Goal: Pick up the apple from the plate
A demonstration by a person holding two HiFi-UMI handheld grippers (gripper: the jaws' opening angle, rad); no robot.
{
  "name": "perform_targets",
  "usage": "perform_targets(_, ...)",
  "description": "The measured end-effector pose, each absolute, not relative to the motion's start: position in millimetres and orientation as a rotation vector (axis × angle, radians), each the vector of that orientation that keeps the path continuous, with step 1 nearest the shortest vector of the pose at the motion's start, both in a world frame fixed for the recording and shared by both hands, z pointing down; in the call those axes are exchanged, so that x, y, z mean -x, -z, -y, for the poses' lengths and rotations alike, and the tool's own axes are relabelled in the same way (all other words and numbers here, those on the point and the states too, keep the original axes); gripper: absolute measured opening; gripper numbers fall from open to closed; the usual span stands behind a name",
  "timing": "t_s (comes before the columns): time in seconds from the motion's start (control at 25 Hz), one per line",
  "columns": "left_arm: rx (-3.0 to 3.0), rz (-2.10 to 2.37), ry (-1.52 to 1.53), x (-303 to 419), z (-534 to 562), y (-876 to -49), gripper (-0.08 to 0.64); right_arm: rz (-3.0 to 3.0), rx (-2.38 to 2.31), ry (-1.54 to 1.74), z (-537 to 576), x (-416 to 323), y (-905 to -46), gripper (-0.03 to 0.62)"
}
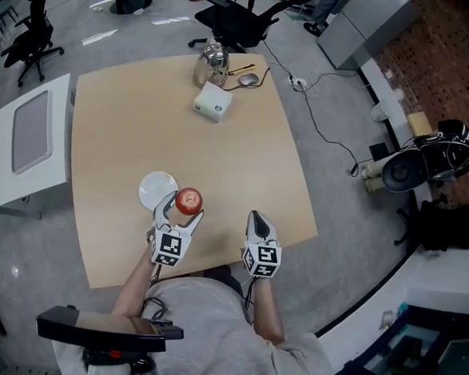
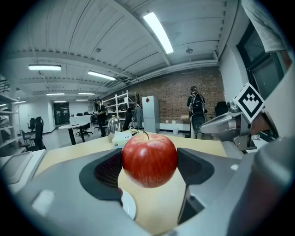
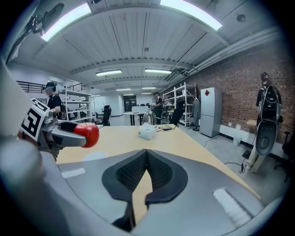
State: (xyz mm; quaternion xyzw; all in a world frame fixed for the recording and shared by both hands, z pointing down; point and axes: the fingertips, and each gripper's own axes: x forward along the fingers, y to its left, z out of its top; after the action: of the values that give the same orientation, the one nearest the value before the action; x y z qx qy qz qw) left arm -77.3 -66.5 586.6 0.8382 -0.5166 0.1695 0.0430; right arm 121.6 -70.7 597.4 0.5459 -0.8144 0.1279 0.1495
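Note:
A red apple [image 1: 189, 201] sits clamped in my left gripper [image 1: 183, 207], lifted above the table beside the white plate [image 1: 154, 189]. In the left gripper view the apple [image 2: 149, 159] fills the gap between both dark pads, with the plate's rim [image 2: 128, 205] showing below. My right gripper [image 1: 258, 222] rests near the table's front edge, to the right of the apple, jaws pressed together with nothing in them [image 3: 145, 171]. From the right gripper view the apple [image 3: 87, 134] appears at left, above the plate [image 3: 95, 156].
At the table's far side stand a metal kettle [image 1: 212, 61], a white box [image 1: 212, 103] and a computer mouse [image 1: 248, 80]. A white side table [image 1: 21, 152] is at left. Office chairs [image 1: 230, 18] and cables [image 1: 327, 129] lie beyond the tan table [image 1: 244, 167].

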Motion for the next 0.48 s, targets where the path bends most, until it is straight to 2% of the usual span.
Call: perform_targets(0.48, -2.594, 1.525, -0.548, 32.0, 78.4, -588.1, 0.396, 2.321, -1.598, -0.394, 78.2, -161.8, -601.7, 0.006)
